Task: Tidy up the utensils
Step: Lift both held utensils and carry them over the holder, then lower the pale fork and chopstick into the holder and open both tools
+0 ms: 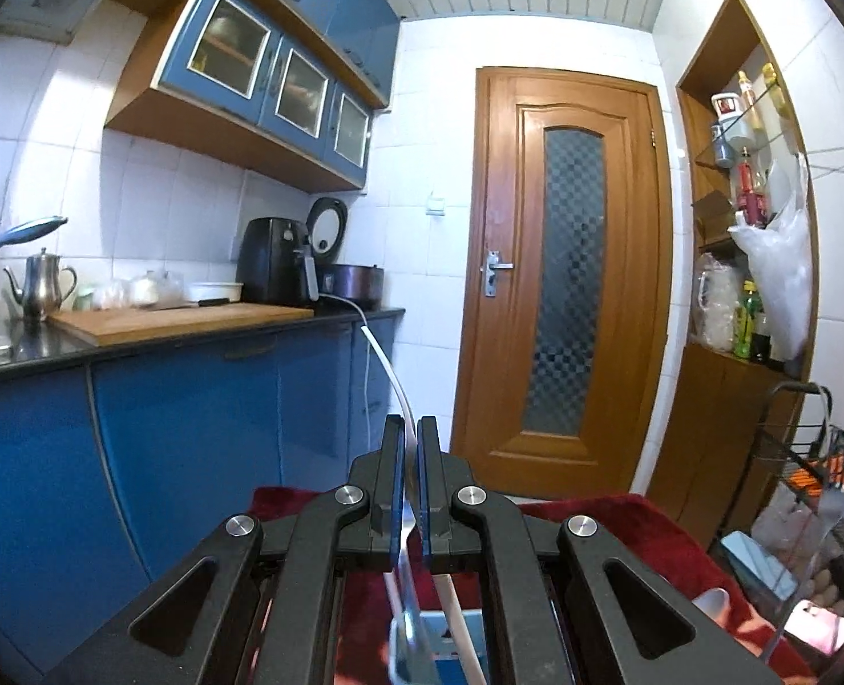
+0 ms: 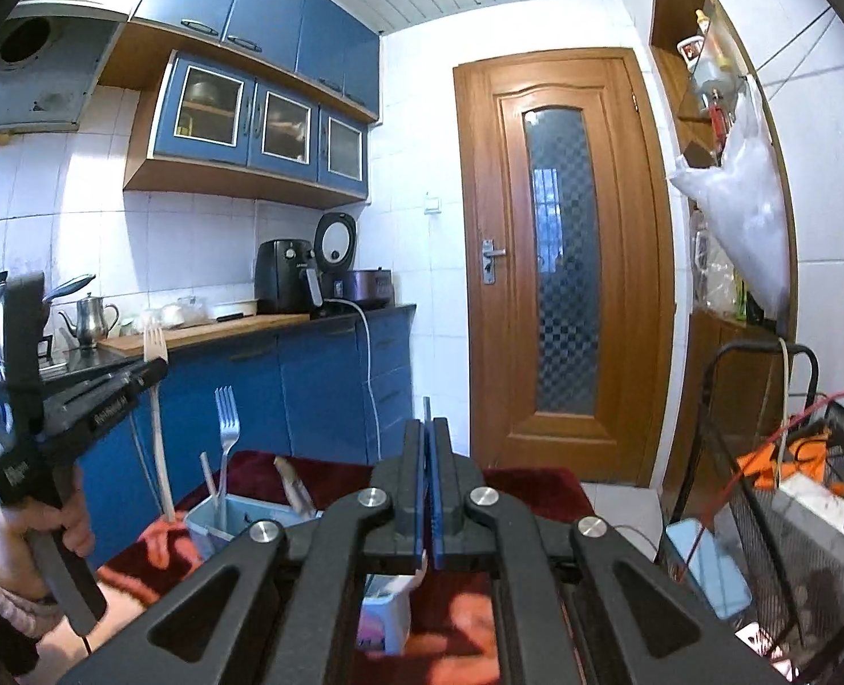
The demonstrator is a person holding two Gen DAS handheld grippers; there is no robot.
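Note:
My left gripper (image 1: pixel 410 428) is shut on a white plastic fork (image 1: pixel 387 371); its handle runs down between the fingers and its tines show in the right wrist view (image 2: pixel 152 342). My right gripper (image 2: pixel 427 425) is shut on a thin dark utensil handle (image 2: pixel 426 406) that pokes above the fingertips. A pale blue utensil holder (image 2: pixel 233 516) stands on the red cloth (image 2: pixel 536 491) at the left. It holds a metal fork (image 2: pixel 226 416) upright and other utensils. The left gripper (image 2: pixel 136 382) hangs above and left of the holder.
A blue-cabinet kitchen counter (image 2: pixel 285 325) with a cutting board, kettle and air fryer runs along the left. A wooden door (image 2: pixel 558 262) stands ahead. A black wire rack (image 2: pixel 792 485) with orange items and a phone stands at the right.

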